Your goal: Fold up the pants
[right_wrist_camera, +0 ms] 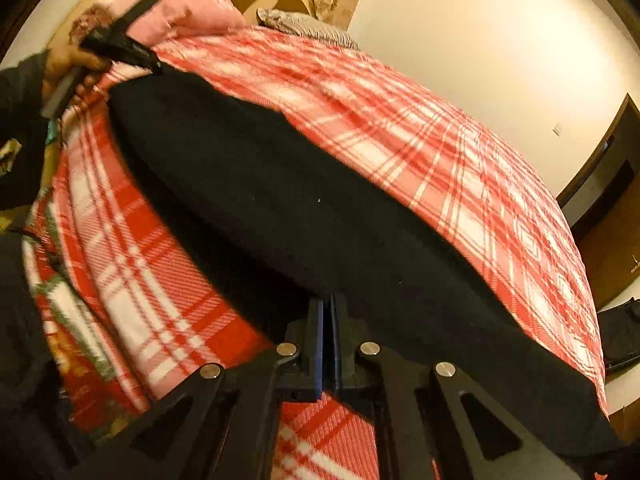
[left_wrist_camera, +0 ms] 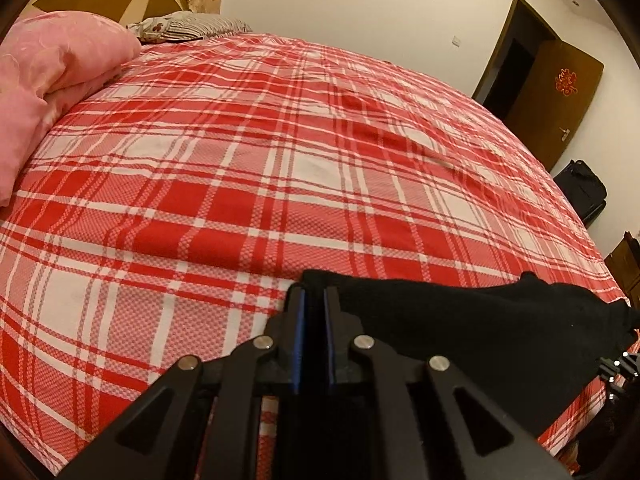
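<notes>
Leftmost, the left gripper (left_wrist_camera: 314, 292) pinches one end of the black pants (left_wrist_camera: 460, 332) between its narrowly set blue pads. From there the cloth stretches rightward over the red plaid bedsheet (left_wrist_camera: 240, 168), where the right gripper (right_wrist_camera: 328, 300) has its jaws pressed on the near edge. Only the right wrist view shows the pants' whole span and the left hand (right_wrist_camera: 66, 66); only the left wrist view shows the open door (left_wrist_camera: 556, 96).
</notes>
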Motion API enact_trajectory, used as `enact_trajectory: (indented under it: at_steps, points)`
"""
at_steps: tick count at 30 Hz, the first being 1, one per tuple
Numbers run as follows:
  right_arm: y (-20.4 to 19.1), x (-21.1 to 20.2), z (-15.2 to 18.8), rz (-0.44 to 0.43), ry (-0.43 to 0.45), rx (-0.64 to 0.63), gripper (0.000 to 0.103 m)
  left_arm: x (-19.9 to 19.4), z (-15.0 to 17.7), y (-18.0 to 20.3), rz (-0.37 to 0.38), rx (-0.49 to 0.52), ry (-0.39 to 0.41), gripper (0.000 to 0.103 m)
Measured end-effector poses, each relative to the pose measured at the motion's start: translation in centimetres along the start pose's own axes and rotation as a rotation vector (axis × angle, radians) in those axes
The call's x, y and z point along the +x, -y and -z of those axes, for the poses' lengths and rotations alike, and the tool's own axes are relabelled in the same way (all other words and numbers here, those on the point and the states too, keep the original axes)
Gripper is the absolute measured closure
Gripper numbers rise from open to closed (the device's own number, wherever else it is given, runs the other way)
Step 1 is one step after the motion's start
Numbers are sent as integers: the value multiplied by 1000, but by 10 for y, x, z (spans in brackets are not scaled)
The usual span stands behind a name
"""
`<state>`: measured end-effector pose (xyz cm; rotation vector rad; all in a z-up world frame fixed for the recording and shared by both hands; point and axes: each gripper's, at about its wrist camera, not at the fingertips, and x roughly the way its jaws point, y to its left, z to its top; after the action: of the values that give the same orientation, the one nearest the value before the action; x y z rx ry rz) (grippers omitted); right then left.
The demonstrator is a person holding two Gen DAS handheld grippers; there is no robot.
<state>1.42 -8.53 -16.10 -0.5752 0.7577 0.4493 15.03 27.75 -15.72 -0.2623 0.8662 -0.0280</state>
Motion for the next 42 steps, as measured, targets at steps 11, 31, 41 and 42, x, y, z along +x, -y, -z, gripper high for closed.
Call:
enact_trajectory:
  at_steps: [11, 31, 41, 42]
  points:
    - [-8, 26, 16, -25, -85, -2, 95, -8, 6, 3, -21, 19, 24, 84]
    - [145, -87, 108, 241, 12, 558, 46, -48, 58, 258, 328, 577, -46, 57]
    - [181, -89, 146, 293, 27, 749, 46, -23, 120, 376, 454, 848, -156, 66]
    - [183, -91, 148, 305, 27, 764, 46, -21, 124, 383, 457, 866, -159, 67]
